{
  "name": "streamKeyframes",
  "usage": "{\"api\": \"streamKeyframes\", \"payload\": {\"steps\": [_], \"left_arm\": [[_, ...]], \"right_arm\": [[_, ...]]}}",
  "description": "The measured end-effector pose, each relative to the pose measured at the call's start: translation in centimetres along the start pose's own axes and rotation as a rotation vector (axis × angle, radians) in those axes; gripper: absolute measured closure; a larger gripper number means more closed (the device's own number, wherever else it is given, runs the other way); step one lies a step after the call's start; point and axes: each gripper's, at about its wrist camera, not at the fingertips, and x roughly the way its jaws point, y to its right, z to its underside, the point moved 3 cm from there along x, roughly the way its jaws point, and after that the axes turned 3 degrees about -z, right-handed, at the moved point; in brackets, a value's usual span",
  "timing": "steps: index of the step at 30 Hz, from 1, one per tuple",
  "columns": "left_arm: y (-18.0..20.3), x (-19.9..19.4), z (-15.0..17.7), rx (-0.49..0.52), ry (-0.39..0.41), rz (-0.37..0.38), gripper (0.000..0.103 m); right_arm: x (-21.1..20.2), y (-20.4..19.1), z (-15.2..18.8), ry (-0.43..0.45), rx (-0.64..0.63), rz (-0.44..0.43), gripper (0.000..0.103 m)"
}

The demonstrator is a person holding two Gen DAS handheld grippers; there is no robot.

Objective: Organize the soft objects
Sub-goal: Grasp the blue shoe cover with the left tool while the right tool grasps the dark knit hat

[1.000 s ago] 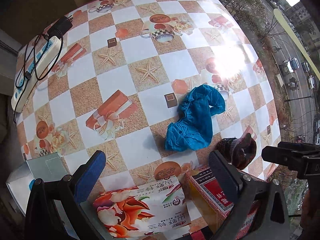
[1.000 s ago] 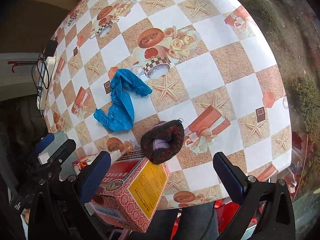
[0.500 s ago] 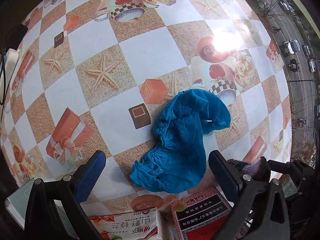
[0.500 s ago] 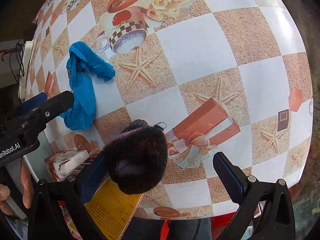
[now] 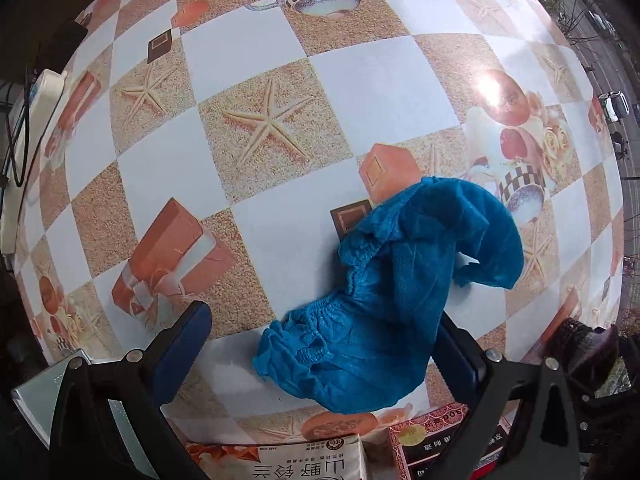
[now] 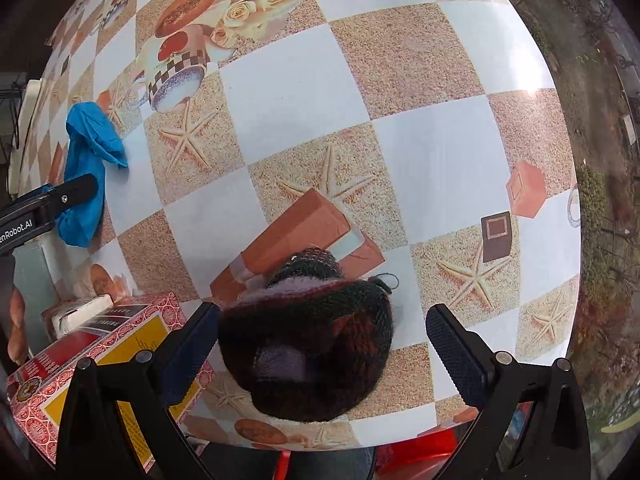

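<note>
A crumpled blue cloth cover [image 5: 400,292] lies on the patterned tablecloth. My left gripper [image 5: 324,344] is open, low over the table, with the cover's near end between its fingers. A dark knitted item with a purple lining [image 6: 312,340] lies near the table's front edge. My right gripper [image 6: 320,344] is open around it, its fingers on either side. The blue cover also shows in the right wrist view [image 6: 86,172], with the left gripper's finger [image 6: 60,200] across it. The knitted item shows at the right edge of the left wrist view [image 5: 586,348].
A red and yellow box [image 6: 100,364] stands left of the knitted item, close to my right gripper's left finger. A tissue pack [image 5: 288,460] lies beside it at the near edge. A white power strip [image 5: 28,152] with cables sits at the far left. The table's edge [image 6: 572,240] curves on the right.
Both grippers have moved forward and down. The blue cover now sits between the left fingers and the knitted item between the right fingers. Both stay open.
</note>
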Motion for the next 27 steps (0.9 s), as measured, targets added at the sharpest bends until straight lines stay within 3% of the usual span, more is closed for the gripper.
{"api": "streamKeyframes", "payload": {"steps": [9, 20, 22, 23, 25, 26, 27], "left_arm": [[0.4, 0.9, 1.3, 0.001, -0.005, 0.012, 0.0], [0.8, 1.3, -0.3, -0.015, -0.04, 0.007, 0.0], [1.2, 0.9, -0.2, 0.005, -0.019, 0.004, 0.009], [1.5, 0.5, -0.1, 0.021, -0.003, 0.002, 0.013], [2.1, -0.2, 0.0, 0.055, 0.028, -0.003, 0.035], [2.4, -0.5, 0.0, 0.071, 0.04, -0.007, 0.043], [2.5, -0.8, -0.1, 0.081, 0.05, -0.012, 0.063]], "right_arm": [[2.4, 0.4, 1.0, 0.013, -0.024, 0.114, 0.0], [2.3, -0.5, 0.4, 0.025, -0.018, 0.109, 0.0], [2.0, -0.5, 0.0, 0.029, -0.017, 0.103, 0.002], [1.5, -0.4, 0.0, 0.046, -0.012, 0.109, 0.012], [0.5, -0.4, 0.1, 0.082, -0.025, 0.114, 0.035], [0.0, -0.5, 0.1, 0.097, -0.042, 0.104, 0.052], [-0.3, -0.7, 0.2, 0.107, -0.057, 0.096, 0.055]]}}
